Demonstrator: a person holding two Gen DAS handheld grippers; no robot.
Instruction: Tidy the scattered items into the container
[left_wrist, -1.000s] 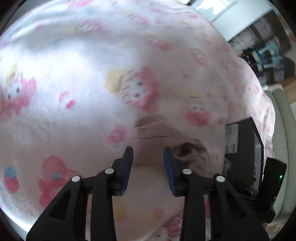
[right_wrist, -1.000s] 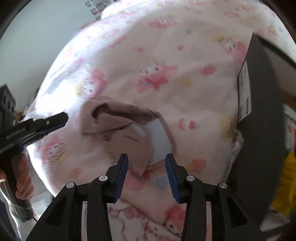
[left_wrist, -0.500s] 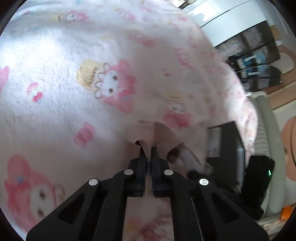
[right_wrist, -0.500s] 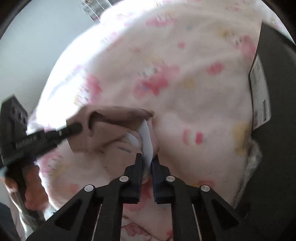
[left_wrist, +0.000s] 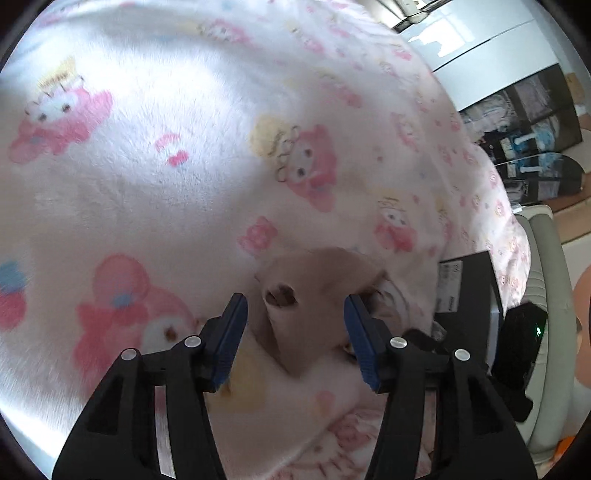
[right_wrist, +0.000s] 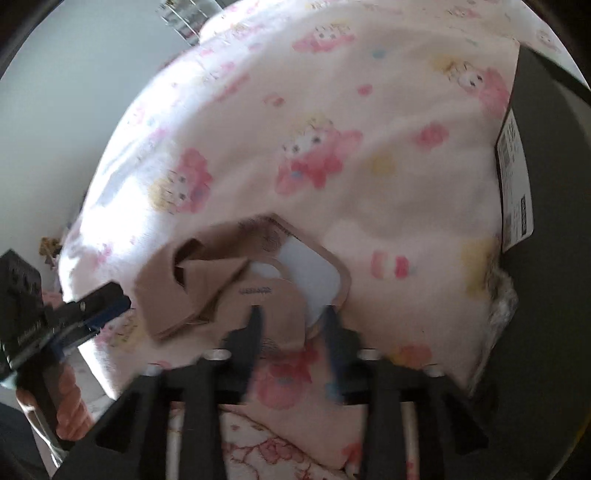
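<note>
A beige garment (right_wrist: 221, 280) with a white lining (right_wrist: 310, 266) lies crumpled and partly folded on the pink cartoon-print blanket (right_wrist: 369, 184). My right gripper (right_wrist: 291, 317) is over its near edge; the jaws are opening, blurred, with the cloth's rounded flap between them and neither pad pressing on it. In the left wrist view the same garment (left_wrist: 314, 288) sits between the blue pads of my left gripper (left_wrist: 295, 321), whose jaws are opening wide. The left gripper (right_wrist: 92, 310) also shows at the garment's left corner. A dark grey container (right_wrist: 546, 184) stands to the right.
The container (left_wrist: 465, 295) has a white label on its side and rests against the blanket's edge. A person's hand (right_wrist: 70, 398) holds the left gripper's handle. Dark shelves (left_wrist: 524, 147) and a pale chair (left_wrist: 546, 277) stand beyond the bed.
Both grippers stood open a second ago, pinched shut on the garment half a second ago, and have now opened again. The garment stays on the blanket, more bunched.
</note>
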